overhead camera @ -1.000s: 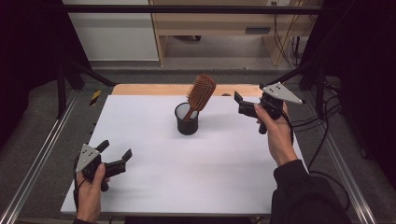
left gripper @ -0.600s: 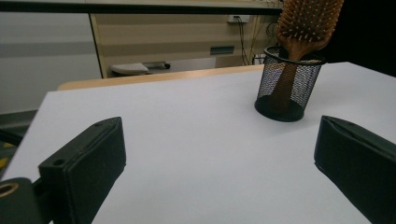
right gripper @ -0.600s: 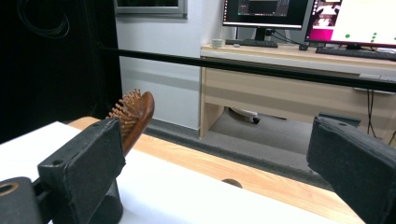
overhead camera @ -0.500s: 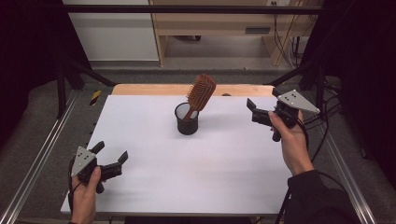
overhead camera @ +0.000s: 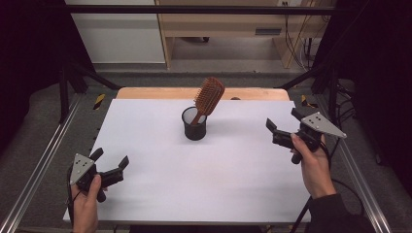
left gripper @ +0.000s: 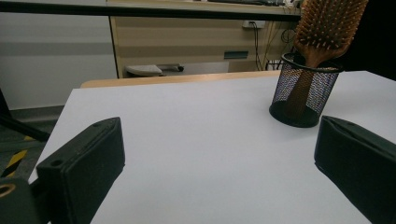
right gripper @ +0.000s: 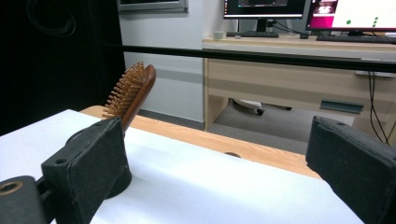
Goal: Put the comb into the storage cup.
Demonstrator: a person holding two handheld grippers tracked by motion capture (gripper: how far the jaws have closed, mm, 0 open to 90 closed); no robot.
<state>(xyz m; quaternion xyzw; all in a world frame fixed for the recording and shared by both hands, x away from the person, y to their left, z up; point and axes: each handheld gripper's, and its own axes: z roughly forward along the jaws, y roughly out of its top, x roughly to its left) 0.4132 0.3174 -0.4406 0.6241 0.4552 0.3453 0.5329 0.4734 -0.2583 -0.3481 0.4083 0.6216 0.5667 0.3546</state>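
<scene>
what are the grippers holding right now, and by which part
Nothing is held. The left gripper and the right gripper are both open over the table, apart from the hairbrush standing in the mesh cup.

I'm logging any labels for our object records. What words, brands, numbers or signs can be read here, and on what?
No text can be read.
Hairbrush: no brand or lettering visible.
Mesh cup: no label visible.
Left gripper and right gripper: no markings legible.
Monitors in the right gripper view: lit screens, content too small and blurred to read.
</scene>
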